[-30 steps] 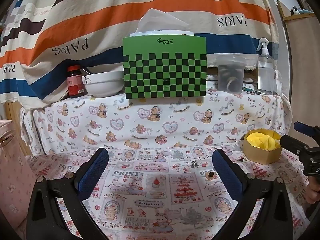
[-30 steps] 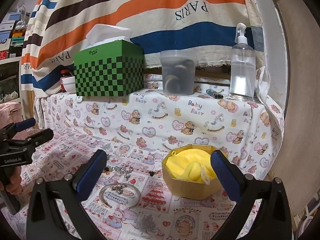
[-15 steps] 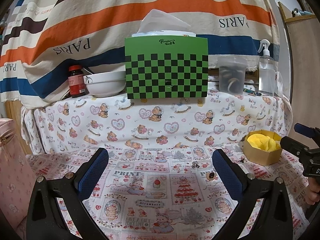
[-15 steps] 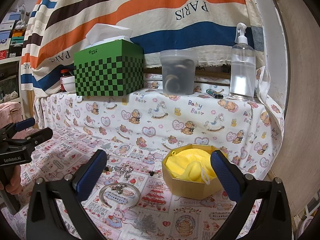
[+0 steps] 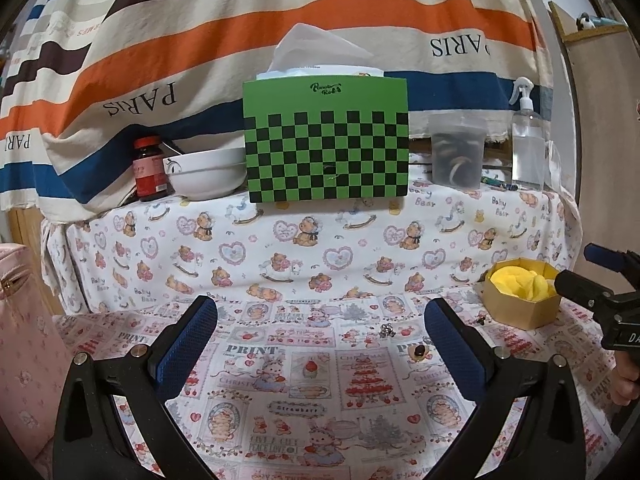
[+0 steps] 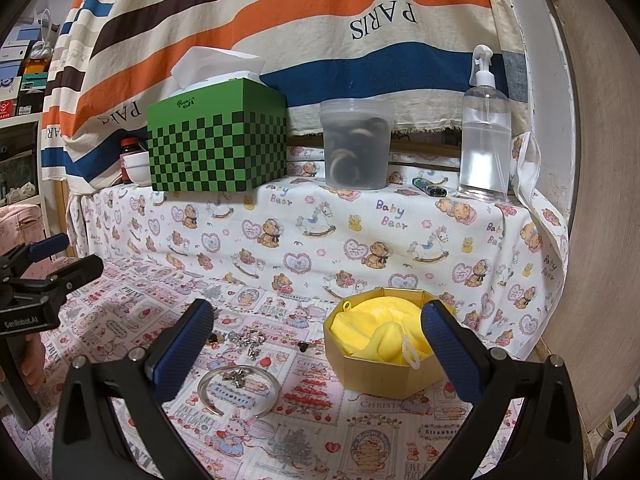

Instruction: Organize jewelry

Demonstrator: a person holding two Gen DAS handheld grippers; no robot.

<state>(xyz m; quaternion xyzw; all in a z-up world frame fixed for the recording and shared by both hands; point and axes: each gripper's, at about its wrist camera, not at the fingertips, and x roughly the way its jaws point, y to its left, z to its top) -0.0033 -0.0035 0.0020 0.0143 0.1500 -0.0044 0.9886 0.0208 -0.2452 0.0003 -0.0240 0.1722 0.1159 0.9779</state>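
Left wrist view: left gripper [image 5: 320, 344] jaws wide apart, empty, above the cartoon-print tablecloth [image 5: 304, 392]. Octagonal gold cardboard box [image 5: 520, 312] holds yellow cloth [image 5: 518, 280].

Right wrist view: right gripper [image 6: 316, 348] spread, empty. Silver open bangle [image 6: 239, 390] and small loose jewelry pieces [image 6: 248, 340] lie left of the box, seen only here. Green checkered tissue box [image 6: 218, 148] on the shelf.

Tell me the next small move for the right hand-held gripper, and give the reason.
Probably lower the right hand-held gripper onto the silver bangle. It is open and holds nothing, and the bangle lies loose on the cloth just below and left of its fingertips, beside the gold box with yellow lining. The smaller pieces lie farther back and look harder to pinch.
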